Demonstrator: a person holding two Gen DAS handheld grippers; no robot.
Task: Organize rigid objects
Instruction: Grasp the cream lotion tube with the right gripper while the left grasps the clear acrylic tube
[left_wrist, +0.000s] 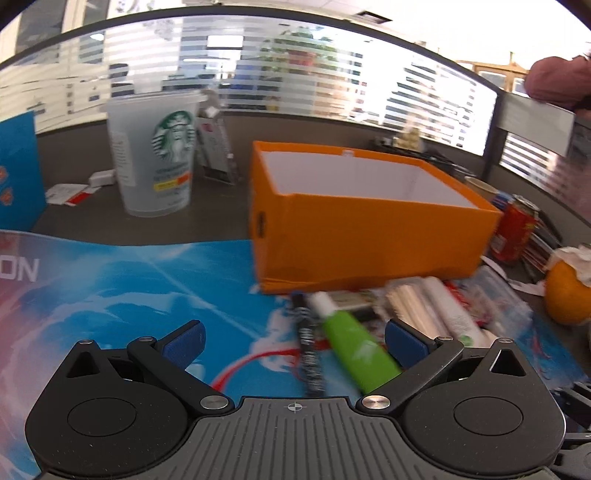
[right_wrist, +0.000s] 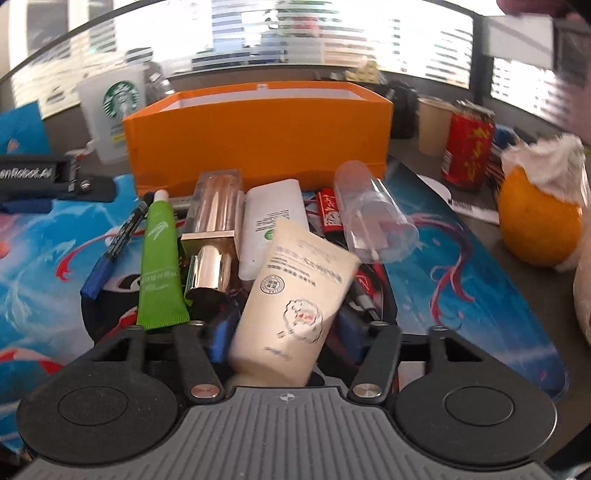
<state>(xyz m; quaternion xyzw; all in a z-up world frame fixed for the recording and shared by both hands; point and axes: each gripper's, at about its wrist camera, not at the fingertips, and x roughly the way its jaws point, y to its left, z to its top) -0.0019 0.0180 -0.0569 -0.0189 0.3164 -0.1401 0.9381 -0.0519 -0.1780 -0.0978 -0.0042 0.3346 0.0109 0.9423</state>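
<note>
Glossy mat (right_wrist: 44, 236), rigid orange box (right_wrist: 258, 144), cream tube (right_wrist: 291, 299)

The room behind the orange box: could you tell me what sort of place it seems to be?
Most likely an office desk. A striped glass partition runs behind the grey desktop, and a Starbucks cup stands on it.

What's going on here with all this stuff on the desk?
A person is tidying small items using two hand-held grippers. The right hand-held gripper is closed on a cream tube from the pile lying in front of the orange box, which looks empty. The left hand-held gripper is open, with a green tube between its fingers.
</note>
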